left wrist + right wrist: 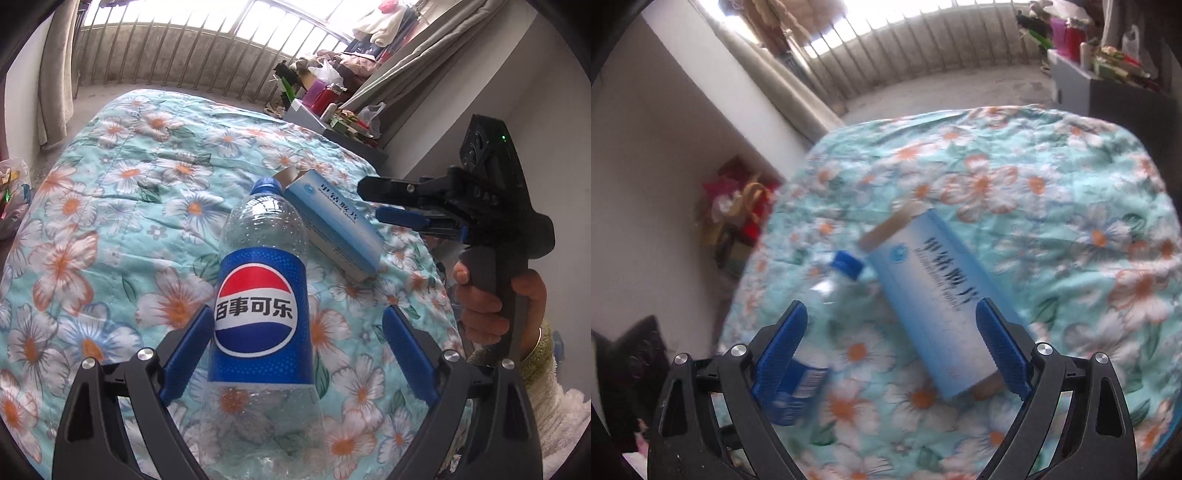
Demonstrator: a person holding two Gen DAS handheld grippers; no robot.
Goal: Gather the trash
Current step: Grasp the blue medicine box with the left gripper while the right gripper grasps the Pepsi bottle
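Lining up: two grasps on a floral quilt (110,177), neither made yet.
Left gripper (299,354): released, jaws wide, straddling the labelled middle of the bottle (258,295); left pad looks close to the label, contact uncertain.
Bottle: empty, capped, lying on the quilt, cap end just beside the box (332,229).
Box: pale blue carton, end flap open, lying flat.
Right gripper (892,347): released, jaws wide over the box; view blurred.
Method: centre each, clench gently; thin plastic will buckle.
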